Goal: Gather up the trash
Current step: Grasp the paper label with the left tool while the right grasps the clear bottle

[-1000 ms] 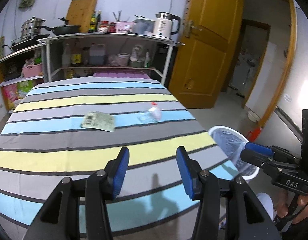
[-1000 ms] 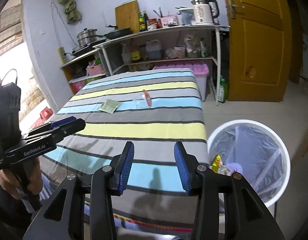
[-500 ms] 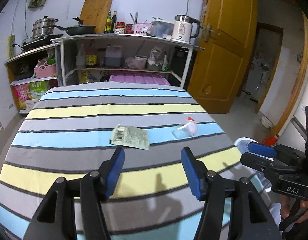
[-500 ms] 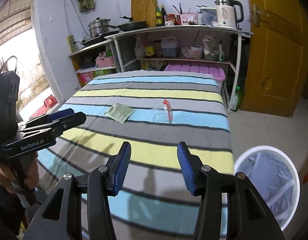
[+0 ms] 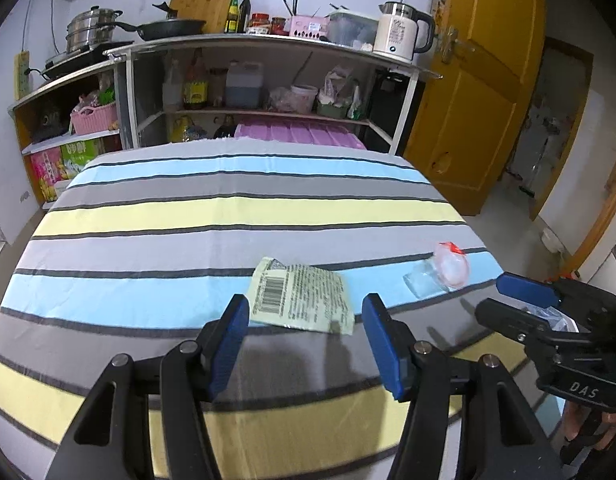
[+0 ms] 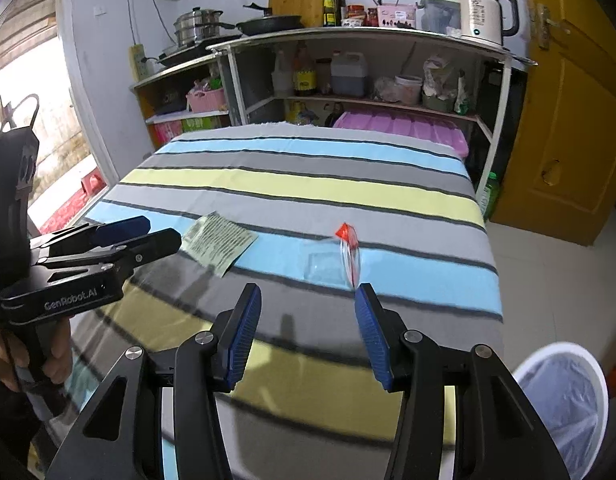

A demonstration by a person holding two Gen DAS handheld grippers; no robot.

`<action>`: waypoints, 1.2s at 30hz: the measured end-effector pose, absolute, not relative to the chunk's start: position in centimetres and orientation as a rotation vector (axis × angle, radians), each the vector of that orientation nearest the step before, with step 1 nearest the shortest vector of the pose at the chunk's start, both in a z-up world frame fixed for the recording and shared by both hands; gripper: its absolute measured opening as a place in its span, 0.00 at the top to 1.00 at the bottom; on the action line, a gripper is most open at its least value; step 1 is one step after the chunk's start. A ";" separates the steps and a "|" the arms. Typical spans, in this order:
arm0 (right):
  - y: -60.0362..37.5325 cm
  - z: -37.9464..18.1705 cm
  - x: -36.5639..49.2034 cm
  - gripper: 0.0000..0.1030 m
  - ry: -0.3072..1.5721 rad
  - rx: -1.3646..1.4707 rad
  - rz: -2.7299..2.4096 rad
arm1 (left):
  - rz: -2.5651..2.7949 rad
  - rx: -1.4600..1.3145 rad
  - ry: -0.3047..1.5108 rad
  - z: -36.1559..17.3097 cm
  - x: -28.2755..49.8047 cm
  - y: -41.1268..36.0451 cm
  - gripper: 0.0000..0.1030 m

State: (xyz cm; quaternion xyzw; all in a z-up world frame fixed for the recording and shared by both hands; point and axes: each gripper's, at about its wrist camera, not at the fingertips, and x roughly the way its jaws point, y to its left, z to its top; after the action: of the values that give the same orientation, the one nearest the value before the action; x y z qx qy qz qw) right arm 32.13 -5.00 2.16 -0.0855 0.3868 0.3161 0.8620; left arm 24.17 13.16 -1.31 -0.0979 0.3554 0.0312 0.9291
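Observation:
A pale green wrapper (image 5: pixel 299 296) with a barcode lies flat on the striped tablecloth (image 5: pixel 227 212). My left gripper (image 5: pixel 305 312) hovers just short of it, open and empty. To its right lies a clear plastic cup with a red-and-white lid (image 5: pixel 440 274), tipped on its side. In the right wrist view the cup (image 6: pixel 332 262) sits just beyond my right gripper (image 6: pixel 308 294), which is open and empty. The wrapper (image 6: pixel 219 242) lies to the left there, next to the left gripper (image 6: pixel 163 232). The right gripper (image 5: pixel 504 294) shows at the right edge of the left wrist view.
A white bin with a clear liner (image 6: pixel 556 350) stands on the floor off the table's near right corner. Shelves with pots, bottles and a kettle (image 6: pixel 480 12) line the far wall. An orange door (image 6: pixel 568 120) stands at the right. A hand (image 6: pixel 11 360) holds the left gripper's handle.
Both grippers have moved forward and lower over the table, closing in on the wrapper and the cup. Their jaws stand a little wider than before. The bin has slid toward the frame edge.

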 end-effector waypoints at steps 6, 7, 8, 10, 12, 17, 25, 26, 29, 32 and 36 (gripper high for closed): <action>-3.6 0.7 34.3 0.51 0.836 -0.214 0.655 | 0.067 -0.226 0.751 -1.9 25.6 14.1 0.36; -3.4 0.5 34.7 0.51 0.841 -0.217 0.654 | 0.070 -0.229 0.756 -2.0 25.9 14.3 0.36; -3.3 0.2 34.9 0.51 0.846 -0.221 0.654 | 0.072 -0.231 0.761 -2.1 26.0 14.4 0.36; -3.0 -0.3 35.3 0.51 0.860 -0.232 0.655 | 0.074 -0.235 0.768 -2.4 26.5 14.6 0.35; -2.8 -0.8 35.6 0.51 0.867 -0.241 0.654 | 0.080 -0.238 0.775 -2.7 27.0 14.9 0.34; -2.9 -1.3 36.5 0.51 0.897 -0.228 0.652 | 0.080 -0.248 0.806 -3.6 28.3 15.0 0.34; -3.4 -0.6 36.2 0.54 0.875 -0.178 0.674 | 0.065 -0.239 0.848 -4.3 29.5 14.3 0.34; -3.5 -0.6 36.1 0.54 0.874 -0.173 0.677 | 0.065 -0.233 0.850 -4.2 29.4 14.1 0.34; -4.0 -0.1 35.6 0.54 0.865 -0.155 0.685 | 0.035 -0.224 0.859 -4.1 28.5 13.4 0.35; -5.0 0.3 35.0 0.54 0.857 -0.126 0.685 | -0.044 -0.242 0.870 -3.9 27.1 12.6 0.35; -6.7 0.8 34.1 0.54 0.848 -0.098 0.667 | -0.129 -0.233 0.861 -3.1 25.5 11.4 0.35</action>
State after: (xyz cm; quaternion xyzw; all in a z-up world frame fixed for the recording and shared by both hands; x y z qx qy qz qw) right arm 34.08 -6.73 0.82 -0.0467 0.4036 0.3174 0.8568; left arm 25.49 11.38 -3.14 -0.1124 0.4161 -0.0624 0.9002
